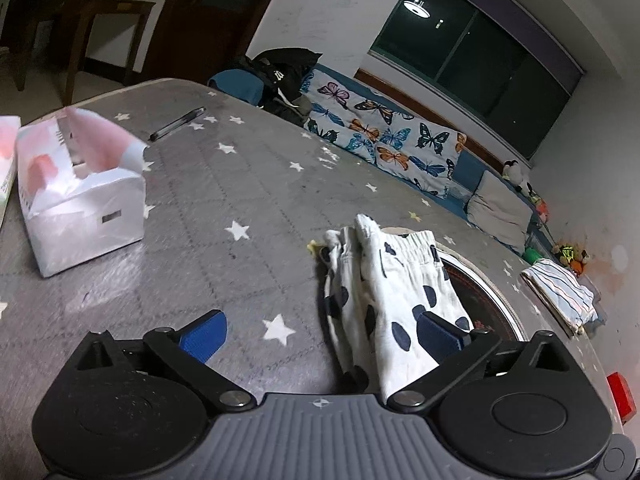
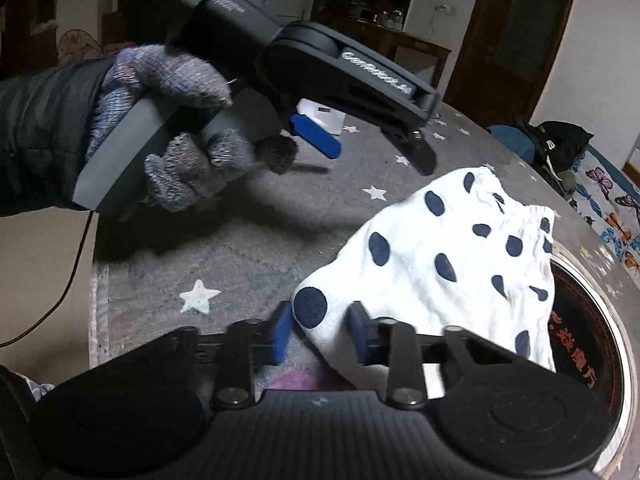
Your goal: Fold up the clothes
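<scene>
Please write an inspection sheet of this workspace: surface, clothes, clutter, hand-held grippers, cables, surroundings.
Surface: grey star-print table cover.
Job's things: dotted white garment bunched, partly over a round dark plate; striped folded cloth at the table edge.
Clutter: white tissue pack, pen.
Grippers: left hand-held gripper open, empty; right hand-held gripper around the garment corner, grip unclear.
Cables: thin cable beside the table.
Surroundings: butterfly cushion, dark window.

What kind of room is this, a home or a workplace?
Most likely a room in a home. A butterfly-print cushion and plush toys line a bench under the window, and polka-dot shorts lie on a table with a star-patterned cover.
</scene>
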Motion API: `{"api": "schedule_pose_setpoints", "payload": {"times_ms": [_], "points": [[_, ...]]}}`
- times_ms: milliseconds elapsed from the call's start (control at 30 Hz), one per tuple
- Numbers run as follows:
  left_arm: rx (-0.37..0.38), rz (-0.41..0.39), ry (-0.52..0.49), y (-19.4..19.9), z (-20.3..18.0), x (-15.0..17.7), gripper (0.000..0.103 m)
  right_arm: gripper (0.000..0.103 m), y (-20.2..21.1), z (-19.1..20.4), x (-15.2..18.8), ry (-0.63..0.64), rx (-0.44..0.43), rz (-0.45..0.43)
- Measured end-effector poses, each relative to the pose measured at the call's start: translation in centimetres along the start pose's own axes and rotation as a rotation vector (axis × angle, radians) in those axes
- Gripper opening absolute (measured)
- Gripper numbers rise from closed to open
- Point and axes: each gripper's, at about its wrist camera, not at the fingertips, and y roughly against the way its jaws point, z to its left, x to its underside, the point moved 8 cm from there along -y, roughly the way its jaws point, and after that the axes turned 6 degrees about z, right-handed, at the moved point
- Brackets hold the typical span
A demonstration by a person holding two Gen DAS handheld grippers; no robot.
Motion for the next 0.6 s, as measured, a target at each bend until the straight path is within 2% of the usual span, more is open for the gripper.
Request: {"api": "schedule_pose_setpoints", "payload": {"times_ms": [167, 400, 600], "points": [[-0.001, 0.007, 0.003, -0.1, -0.3, 0.4, 0.103, 0.008, 0.7, -0.8, 0.3, -0.049, -0.045, -0.010], [-0.005, 0.014, -0.009, 0.0, -1.0, 0.7, 0.103, 0.006, 3.0, -1.8, 1.9, -0.058, -0.074, -0.010], [-0.010, 0.035, -0.034, 0.2, -2.0, 1.8, 0.103, 0.006, 6.2, -2.2, 5.2, -0.019, -0.061, 0.022]]}}
